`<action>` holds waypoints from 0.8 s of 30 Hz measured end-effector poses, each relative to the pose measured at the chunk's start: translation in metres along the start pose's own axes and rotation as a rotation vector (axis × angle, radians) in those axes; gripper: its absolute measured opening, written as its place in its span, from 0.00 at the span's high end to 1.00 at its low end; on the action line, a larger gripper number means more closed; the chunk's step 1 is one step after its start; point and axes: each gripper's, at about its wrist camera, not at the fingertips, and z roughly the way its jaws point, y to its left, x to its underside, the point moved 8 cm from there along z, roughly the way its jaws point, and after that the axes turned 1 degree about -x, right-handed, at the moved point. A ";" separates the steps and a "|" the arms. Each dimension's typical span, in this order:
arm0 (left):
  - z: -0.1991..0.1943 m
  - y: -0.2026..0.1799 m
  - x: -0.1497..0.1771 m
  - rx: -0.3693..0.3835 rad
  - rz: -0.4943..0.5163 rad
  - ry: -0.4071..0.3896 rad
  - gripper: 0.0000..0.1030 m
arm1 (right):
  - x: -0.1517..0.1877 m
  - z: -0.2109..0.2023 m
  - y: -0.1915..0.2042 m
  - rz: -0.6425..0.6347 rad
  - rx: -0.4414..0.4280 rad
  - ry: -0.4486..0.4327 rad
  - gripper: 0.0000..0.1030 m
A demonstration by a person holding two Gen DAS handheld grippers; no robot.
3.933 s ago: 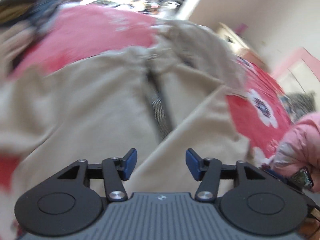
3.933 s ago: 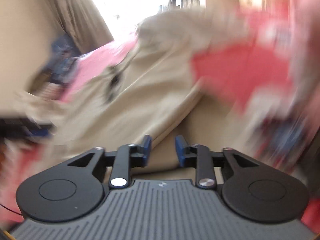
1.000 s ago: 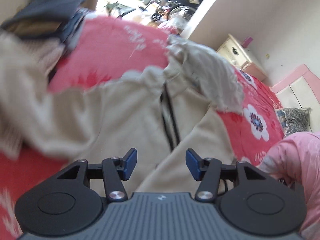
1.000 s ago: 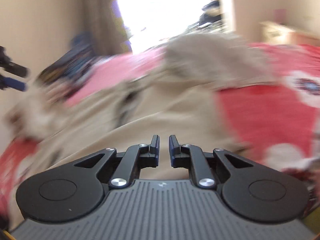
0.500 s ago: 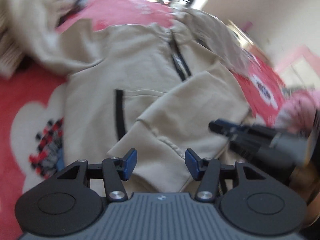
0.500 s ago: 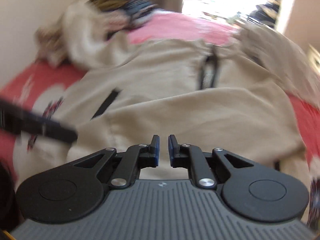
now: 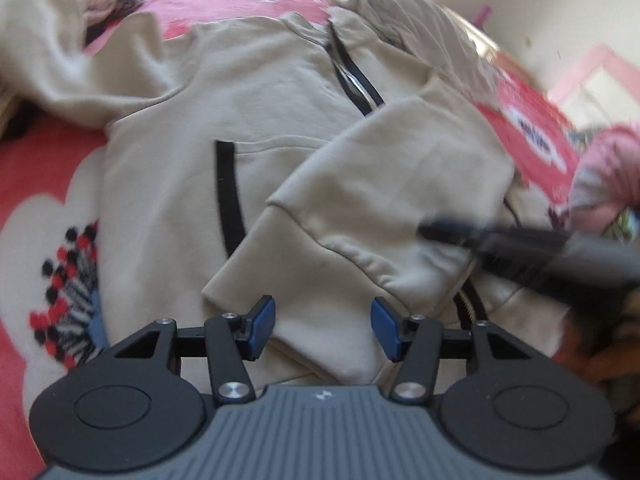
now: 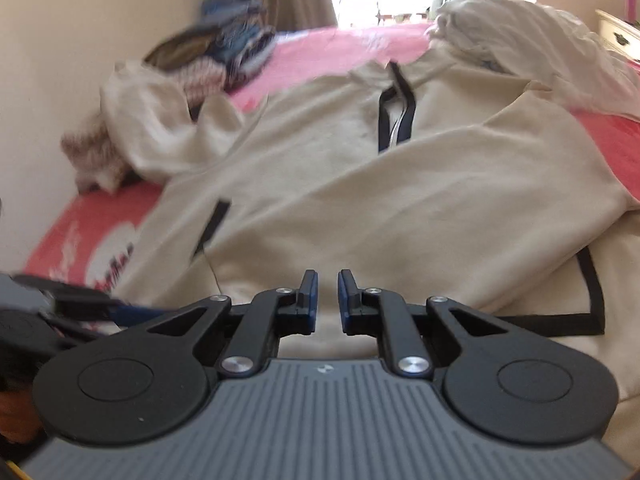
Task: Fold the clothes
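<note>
Hoodie (image 7: 304,128) flat on red bedspread (image 7: 36,168), right sleeve (image 7: 384,200) folded across chest.
Left gripper (image 7: 323,328): half open, empty, over sleeve cuff.
Right gripper (image 8: 323,298): nearly closed, empty, above hem.
Risk: cuff snagged on descent, fold dragged loose.
Readable text, brands: none.

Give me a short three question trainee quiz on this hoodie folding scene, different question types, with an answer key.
1. True or false: the folded sleeve lies across the front of the beige hoodie.
2. Which gripper has its jaws wider apart: A) left gripper B) right gripper?
3. Fill in: the bedspread under the hoodie is mostly ____ with white flowers.

Key: 1 true. 2 A. 3 red.
</note>
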 end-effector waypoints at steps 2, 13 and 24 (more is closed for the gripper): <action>-0.011 0.010 -0.005 -0.012 -0.044 -0.021 0.47 | 0.009 0.015 -0.002 -0.022 0.020 0.062 0.91; -0.134 0.150 -0.108 -0.180 -0.289 -0.377 0.43 | -0.098 -0.009 0.076 -0.083 -0.148 -0.084 0.87; -0.152 0.295 -0.210 -0.174 -0.550 -0.513 0.37 | -0.267 0.081 0.239 -0.092 -0.517 -0.097 0.60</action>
